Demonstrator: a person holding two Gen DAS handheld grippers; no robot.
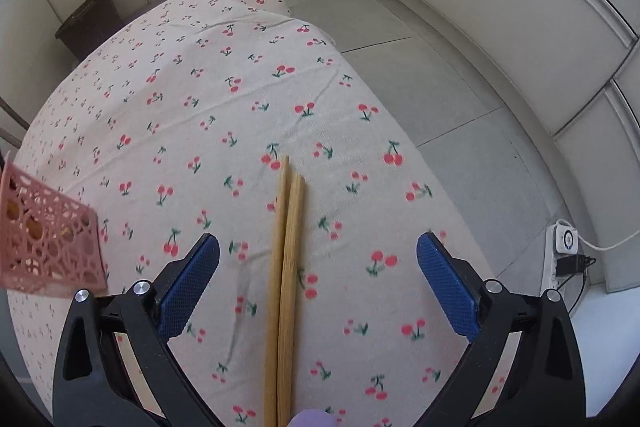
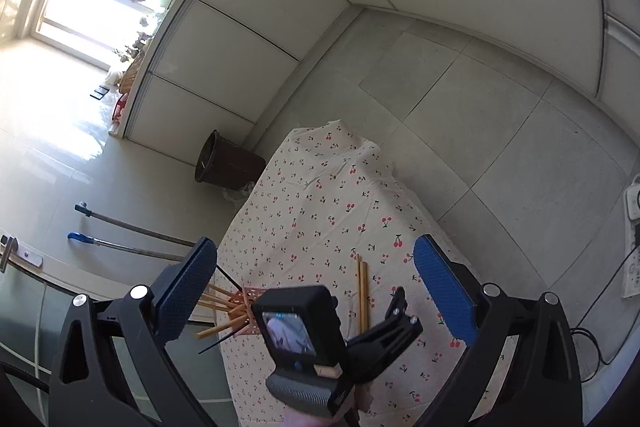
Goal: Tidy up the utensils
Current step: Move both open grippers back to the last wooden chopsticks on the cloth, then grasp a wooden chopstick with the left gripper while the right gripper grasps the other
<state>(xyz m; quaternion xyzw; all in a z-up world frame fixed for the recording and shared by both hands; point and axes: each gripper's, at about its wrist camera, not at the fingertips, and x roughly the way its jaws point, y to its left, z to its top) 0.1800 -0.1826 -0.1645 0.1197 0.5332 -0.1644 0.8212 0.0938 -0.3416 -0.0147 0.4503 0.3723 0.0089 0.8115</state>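
Left gripper (image 1: 318,259) spread wide, grasping nothing, low over the cherry-print tablecloth (image 1: 168,99); right gripper (image 2: 316,263) likewise released, higher up, its view partly blocked by the left gripper's camera unit (image 2: 304,331). Two wooden chopsticks (image 1: 286,267) lie side by side, touching, between the left pads. Left of them, a pink perforated holder (image 1: 44,239) containing more chopsticks. Beyond the table: dark bin (image 2: 226,163), grey tiled floor (image 2: 480,131).

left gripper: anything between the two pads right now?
Yes. In the left wrist view a pair of wooden chopsticks lies lengthwise on the cherry-print tablecloth, midway between the open left gripper pads, touching neither.
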